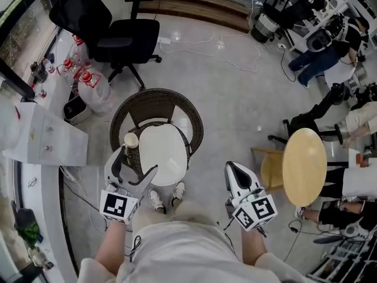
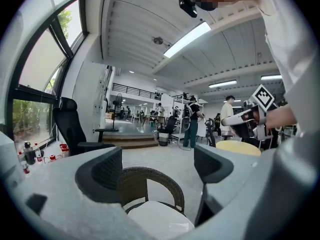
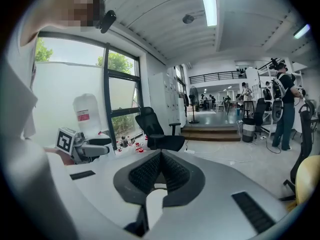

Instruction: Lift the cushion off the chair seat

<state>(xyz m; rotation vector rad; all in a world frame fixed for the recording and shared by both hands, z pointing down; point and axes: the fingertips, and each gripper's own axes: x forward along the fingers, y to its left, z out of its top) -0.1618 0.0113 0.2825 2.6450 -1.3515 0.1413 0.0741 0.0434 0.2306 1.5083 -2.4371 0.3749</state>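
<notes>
The white cushion (image 1: pixel 163 153) lay flat on the wicker chair (image 1: pixel 154 98) seat, and you hadn't gripped it.
Your left gripper (image 1: pixel 135 165) hung over its near-left edge with jaws apart, and your right gripper (image 1: pixel 234 170) was pinched together on nothing. The cushion looked soft, light and floppy, so a deep bite on the near rim probably suited.

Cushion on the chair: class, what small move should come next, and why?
Probably ease the left tool down and forward so its open jaws straddle the near edge of the cushion. They stand apart just short of it with nothing between them, while the right tool is shut, off to the side of the chair.
</notes>
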